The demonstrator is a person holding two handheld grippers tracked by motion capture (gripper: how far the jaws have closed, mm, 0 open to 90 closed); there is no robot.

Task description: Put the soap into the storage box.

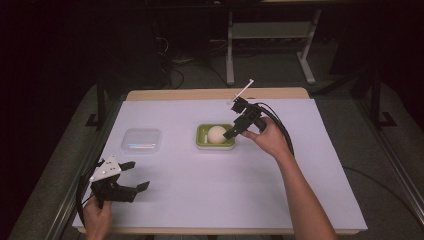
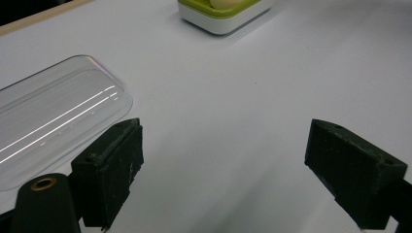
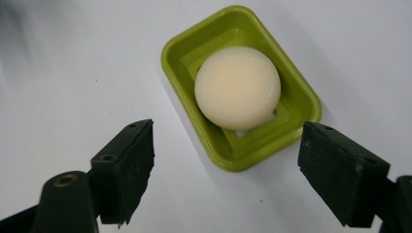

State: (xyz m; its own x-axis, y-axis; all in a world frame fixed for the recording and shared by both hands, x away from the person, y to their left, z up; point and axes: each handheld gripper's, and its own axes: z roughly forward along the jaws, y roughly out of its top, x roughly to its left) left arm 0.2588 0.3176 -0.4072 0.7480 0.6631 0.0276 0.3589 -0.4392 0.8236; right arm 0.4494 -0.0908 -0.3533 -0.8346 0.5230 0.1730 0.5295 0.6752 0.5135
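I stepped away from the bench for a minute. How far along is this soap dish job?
Done: the round soap sits in the green dish. In hand: nothing; the right gripper hovers open by the dish, the left gripper open near the clear lid. Probably left: putting the lid on.

One green tray (image 1: 201, 136), one cream ball (image 1: 217, 134), one clear lid (image 1: 141, 141), two grippers.

Lid (image 1: 141, 141) & soap dish (image 1: 215, 136) well apart, open btwn.
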